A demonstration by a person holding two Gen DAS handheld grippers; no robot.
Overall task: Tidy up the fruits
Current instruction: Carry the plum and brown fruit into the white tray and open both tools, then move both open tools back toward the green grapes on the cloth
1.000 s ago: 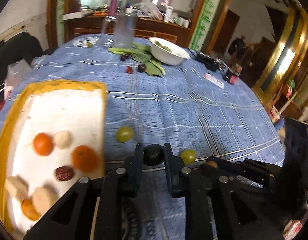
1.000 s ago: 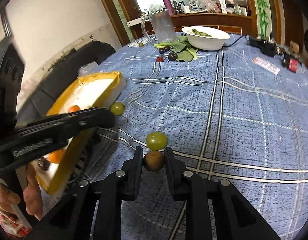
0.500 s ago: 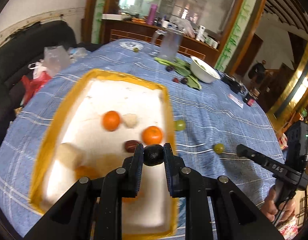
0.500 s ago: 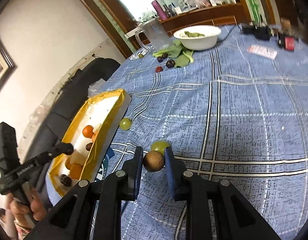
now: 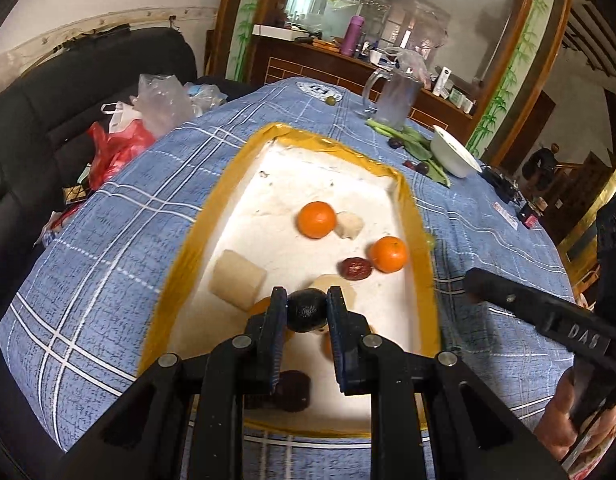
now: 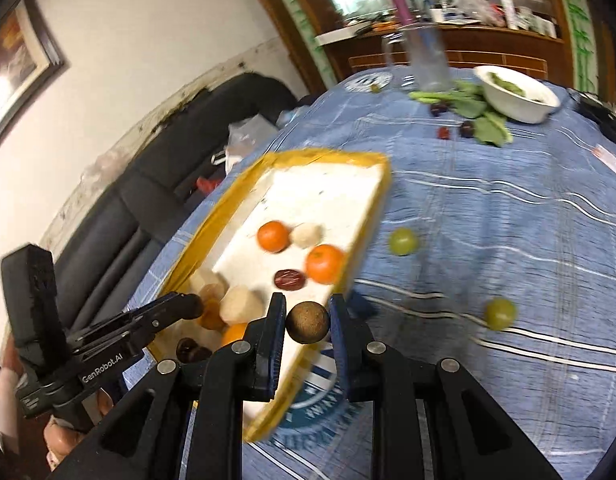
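**Both grippers carry fruit at the tray**

Our left gripper [image 5: 307,312] clamps a dark round fruit [image 5: 307,310] above the yellow-rimmed white foam tray [image 5: 212,216]. Our right gripper [image 6: 307,322] clasps a brown speckled round fruit [image 6: 307,322] over the tray's right rim. Ahead of it lie two oranges [image 6: 325,263], right of it two green grapes [image 6: 500,313]. The left handle reads "GenRobot.AI" [image 6: 104,367].

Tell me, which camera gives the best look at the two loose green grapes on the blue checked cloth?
The right wrist view: both round green grapes lie unobstructed on the blue checked tablecloth, one beside the yellow-rimmed white tray, one nearer. The left wrist view shows only a green sliver behind the tray's rim.
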